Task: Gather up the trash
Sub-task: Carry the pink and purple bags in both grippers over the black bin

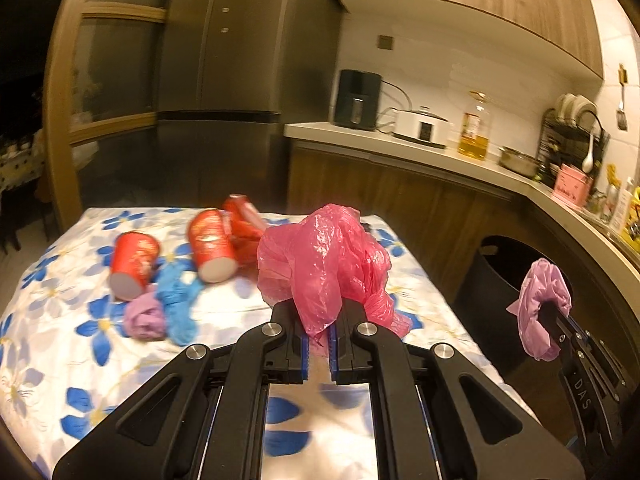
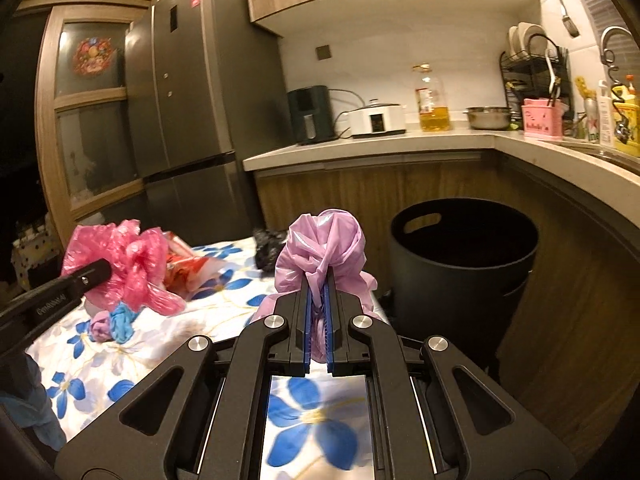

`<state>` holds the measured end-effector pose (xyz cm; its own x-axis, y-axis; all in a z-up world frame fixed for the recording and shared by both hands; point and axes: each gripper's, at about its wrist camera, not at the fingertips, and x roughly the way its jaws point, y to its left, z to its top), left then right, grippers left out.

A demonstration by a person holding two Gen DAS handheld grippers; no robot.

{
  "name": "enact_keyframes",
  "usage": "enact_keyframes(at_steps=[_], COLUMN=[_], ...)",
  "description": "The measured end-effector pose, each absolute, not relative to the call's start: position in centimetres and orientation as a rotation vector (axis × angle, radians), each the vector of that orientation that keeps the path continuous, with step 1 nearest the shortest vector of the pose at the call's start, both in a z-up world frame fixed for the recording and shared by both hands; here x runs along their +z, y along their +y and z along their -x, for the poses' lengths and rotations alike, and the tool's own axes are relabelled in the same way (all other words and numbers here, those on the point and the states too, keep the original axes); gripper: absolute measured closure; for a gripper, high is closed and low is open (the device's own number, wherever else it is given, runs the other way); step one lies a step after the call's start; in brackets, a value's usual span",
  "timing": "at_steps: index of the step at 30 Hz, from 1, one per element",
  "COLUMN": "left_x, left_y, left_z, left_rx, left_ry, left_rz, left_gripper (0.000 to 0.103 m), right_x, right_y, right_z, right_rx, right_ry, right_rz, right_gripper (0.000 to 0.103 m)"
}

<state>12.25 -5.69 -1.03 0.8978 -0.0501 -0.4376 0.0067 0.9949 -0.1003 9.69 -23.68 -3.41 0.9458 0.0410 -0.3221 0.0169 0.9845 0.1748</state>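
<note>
1. Two red paper cups (image 1: 134, 270) are lying tipped over on the blue-flowered tablecloth (image 1: 48, 344), beside crumpled blue plastic (image 1: 178, 300).
2. The left gripper (image 1: 318, 330) is pinching a crumpled pink plastic bag (image 1: 320, 260) above the table.
3. The right gripper (image 2: 319, 312) is clamping a knotted lilac plastic bag (image 2: 324, 248).
4. A round black bin (image 2: 464, 264) is standing open just beside the table.

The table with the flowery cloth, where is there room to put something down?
The table is bare along its near edge, in front of the lilac wad and blue wad. Another bare strip lies toward the right edge, by the black bin. The far middle is crowded: two red cups and red wrappers.
</note>
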Motion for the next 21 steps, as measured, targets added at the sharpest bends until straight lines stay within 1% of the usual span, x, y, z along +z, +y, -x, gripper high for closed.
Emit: enact_keyframes(at_steps=[14, 21], left_x=[-1.4, -0.7], left_y=[-13.2, -17.2], left_z=[-15.5, -17.7], left_rx=[-0.166, -0.247], left_ry=[0.471, 0.456], left_rz=[0.030, 0.010], left_gripper=[0.096, 0.096], right_x=[-3.0, -2.3], right_y=[-29.2, -32.5], right_z=[-10.4, -11.7], right_rx=[-0.099, -0.164], right_ry=[0.297, 0.269], right_rz=[-0.184, -0.179], right_gripper=[0.098, 0.098])
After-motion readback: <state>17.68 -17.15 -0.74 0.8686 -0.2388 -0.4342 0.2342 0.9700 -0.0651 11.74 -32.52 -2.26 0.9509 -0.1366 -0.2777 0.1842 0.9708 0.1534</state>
